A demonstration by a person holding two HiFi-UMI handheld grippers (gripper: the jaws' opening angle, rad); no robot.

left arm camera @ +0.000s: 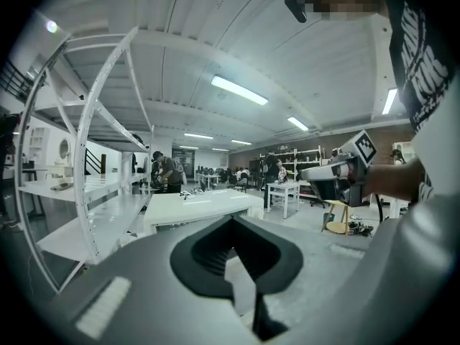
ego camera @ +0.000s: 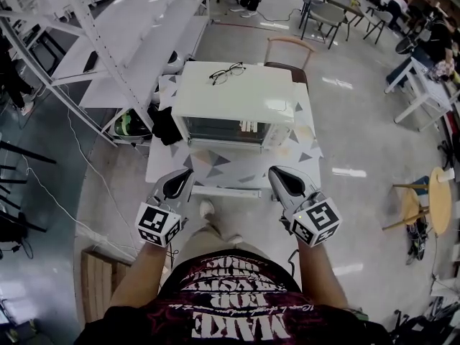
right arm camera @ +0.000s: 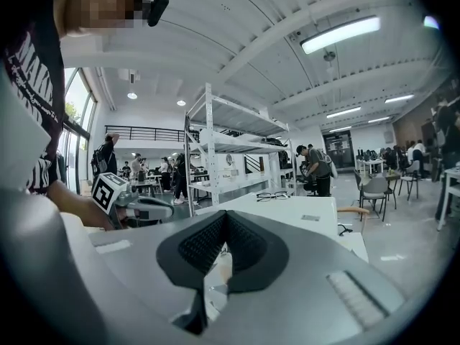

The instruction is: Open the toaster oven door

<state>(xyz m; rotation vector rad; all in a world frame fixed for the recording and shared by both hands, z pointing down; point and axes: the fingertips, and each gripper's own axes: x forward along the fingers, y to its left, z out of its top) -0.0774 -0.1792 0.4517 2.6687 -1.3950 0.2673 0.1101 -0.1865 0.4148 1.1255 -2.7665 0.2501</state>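
A white toaster oven (ego camera: 233, 95) stands on a small patterned table (ego camera: 215, 165), its glass door (ego camera: 223, 129) closed and facing me. Black eyeglasses (ego camera: 227, 72) lie on its top. My left gripper (ego camera: 184, 178) hangs shut and empty over the table's near edge, left of the oven front. My right gripper (ego camera: 277, 172) is level with it on the right, also shut and empty. Neither touches the oven. In the left gripper view the oven top (left arm camera: 205, 205) lies beyond the closed jaws (left arm camera: 231, 225). The right gripper view shows the oven (right arm camera: 295, 208) past its closed jaws (right arm camera: 223, 221).
A white shelving rack (ego camera: 129, 27) stands at the left of the table. A wooden-backed chair (ego camera: 289, 49) sits behind it. A round wooden stool (ego camera: 431, 200) is at the right, a wooden crate (ego camera: 97, 279) at the lower left. People work at far desks.
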